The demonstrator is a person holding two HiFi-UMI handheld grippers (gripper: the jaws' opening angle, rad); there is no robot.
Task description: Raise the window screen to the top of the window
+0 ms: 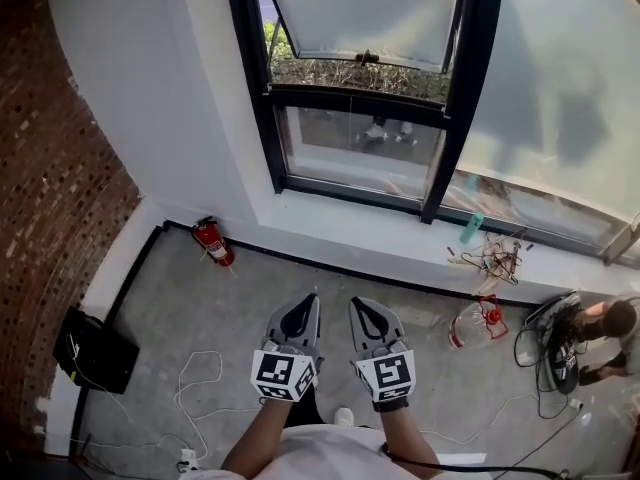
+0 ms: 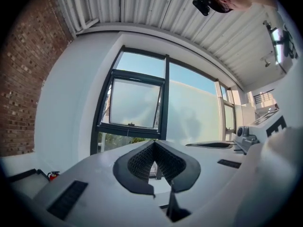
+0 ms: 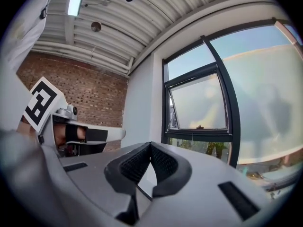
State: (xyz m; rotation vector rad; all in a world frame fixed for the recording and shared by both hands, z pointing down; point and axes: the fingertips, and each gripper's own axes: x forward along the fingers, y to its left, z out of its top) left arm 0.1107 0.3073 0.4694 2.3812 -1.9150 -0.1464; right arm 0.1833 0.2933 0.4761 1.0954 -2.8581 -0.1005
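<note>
Seen from above, the left gripper (image 1: 304, 312) and right gripper (image 1: 366, 316) sit side by side at 6 o'clock, jaws pressed together and holding nothing, well apart from the pale window screen (image 1: 365, 8) at 12 o'clock.

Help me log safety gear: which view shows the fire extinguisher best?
The head view: the red fire extinguisher sits on the floor against the white wall, left of the window, whole. The left gripper view shows the extinguisher only as a tiny red speck at lower left. The right gripper view misses it.
</note>
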